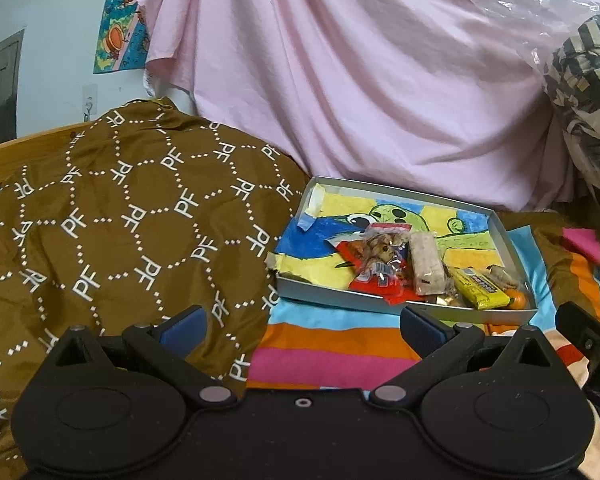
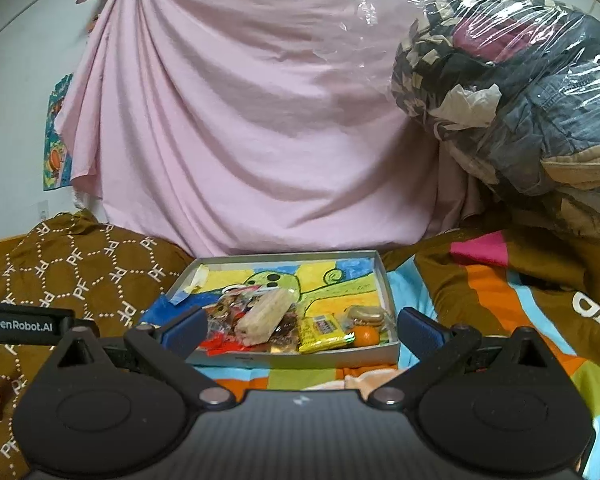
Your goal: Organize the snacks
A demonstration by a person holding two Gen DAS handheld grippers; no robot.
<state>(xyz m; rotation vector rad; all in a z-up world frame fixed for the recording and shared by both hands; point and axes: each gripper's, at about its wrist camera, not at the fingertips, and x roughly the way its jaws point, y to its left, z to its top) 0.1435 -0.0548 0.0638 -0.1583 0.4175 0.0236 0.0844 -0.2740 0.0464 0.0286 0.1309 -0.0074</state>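
Left wrist view: left hand-held gripper [image 1: 302,326] has both blue-padded fingers spread wide, nothing between them, hovering over a striped blanket [image 1: 320,348]. Shallow grey tray [image 1: 504,236] sits on that blanket ahead and to the right, lined with a coloured crayon drawing of a green creature. Snacks are bunched in the tray's near right corner: red snack packet [image 1: 374,276], pale wrapped bar [image 1: 426,264] leaning on it, yellow candy bar [image 1: 480,286] just right of that, small orange fruit [image 1: 516,300] in the corner. Brown "PF" patterned cloth [image 1: 120,216] covers the left side, touching the tray's left edge. Pink sheet [image 1: 360,80] hangs behind. Edge of the other gripper shows at far right. Right wrist view: right hand-held gripper [image 2: 300,328] is likewise wide open and empty, fingers flanking the tray [image 2: 300,358] near its front wall without touching it, as far as I can tell at this angle. Same pile inside: pale wrapped bar [image 2: 266,314] on top of the red snack packet [image 2: 220,340], yellow candy bar [image 2: 322,332], orange fruit [image 2: 366,336], plus a tan wrapped item behind it, too blurred to identify. Clear plastic bag of clothes [image 2: 520,100] sits upper right.
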